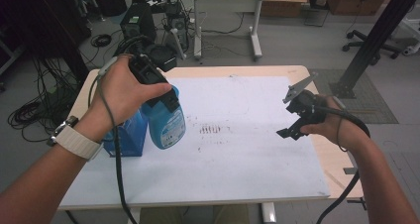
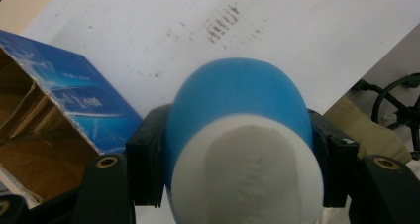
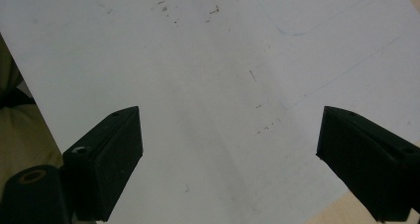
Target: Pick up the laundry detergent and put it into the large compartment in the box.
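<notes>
— Two grippers over the table [image 1: 317,149], was it? Start at the left for me.

— At the far left a blue carton [image 1: 125,137] stood on the white sheet [image 1: 237,164] that covered most of the tabletop. In the left gripper view its top was open, with brown cardboard showing inside. Just beside it, on its right, was a blue bottle [image 1: 167,122] with a pale label.

— And the left gripper?

— The left gripper [image 1: 166,101] was held by the person's left hand [image 1: 121,87], which wore a pale wristband. Its jaws were clamped on the upper part of the bottle. In the left gripper view the bottle's blue shoulder and white top [image 2: 242,164] sat squeezed between the two black pads [image 2: 144,159]. I could not tell whether the bottle's base rested on the sheet or hung just above it.

— What lay in the middle?

— A patch of short brownish smudges [image 1: 210,130] marked the sheet, well apart from both grippers.

— And on the right?

— The right gripper [image 1: 292,130] hovered over the sheet's right side in the person's right hand [image 1: 329,127], with a grey plate on top. Its jaws stood wide apart with nothing between them; the right gripper view showed bare sheet [image 3: 223,110] in the gap.
</notes>
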### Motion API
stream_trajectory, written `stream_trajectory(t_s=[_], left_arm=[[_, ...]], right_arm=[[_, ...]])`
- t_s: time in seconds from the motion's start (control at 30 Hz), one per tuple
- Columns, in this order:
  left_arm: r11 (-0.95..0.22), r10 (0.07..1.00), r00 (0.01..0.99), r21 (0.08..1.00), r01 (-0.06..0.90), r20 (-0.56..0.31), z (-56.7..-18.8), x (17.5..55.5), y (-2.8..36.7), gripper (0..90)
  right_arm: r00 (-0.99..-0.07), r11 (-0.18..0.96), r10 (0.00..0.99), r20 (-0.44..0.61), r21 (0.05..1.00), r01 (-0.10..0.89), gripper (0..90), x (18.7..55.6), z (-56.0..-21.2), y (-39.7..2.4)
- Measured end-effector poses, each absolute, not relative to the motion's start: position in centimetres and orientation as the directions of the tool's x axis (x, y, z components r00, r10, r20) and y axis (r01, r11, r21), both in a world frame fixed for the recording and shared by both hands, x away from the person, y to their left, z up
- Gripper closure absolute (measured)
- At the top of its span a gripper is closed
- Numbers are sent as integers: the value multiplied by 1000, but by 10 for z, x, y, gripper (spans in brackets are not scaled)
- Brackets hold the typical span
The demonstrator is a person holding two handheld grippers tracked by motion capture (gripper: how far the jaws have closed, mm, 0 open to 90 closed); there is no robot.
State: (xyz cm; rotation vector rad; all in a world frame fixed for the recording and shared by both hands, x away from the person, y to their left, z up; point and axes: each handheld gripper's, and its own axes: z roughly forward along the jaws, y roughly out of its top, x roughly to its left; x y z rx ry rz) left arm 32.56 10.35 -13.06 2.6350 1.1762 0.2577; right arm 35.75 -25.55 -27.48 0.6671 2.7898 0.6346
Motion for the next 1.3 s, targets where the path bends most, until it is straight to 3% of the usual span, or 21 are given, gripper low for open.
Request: stream_trajectory(t_s=[1.3], left_arm=[[-467, 877, 478, 324, 823, 51, -87, 362, 144, 373]], right_arm=[[-880, 811, 466, -92, 441, 384, 108, 362, -278, -254]])
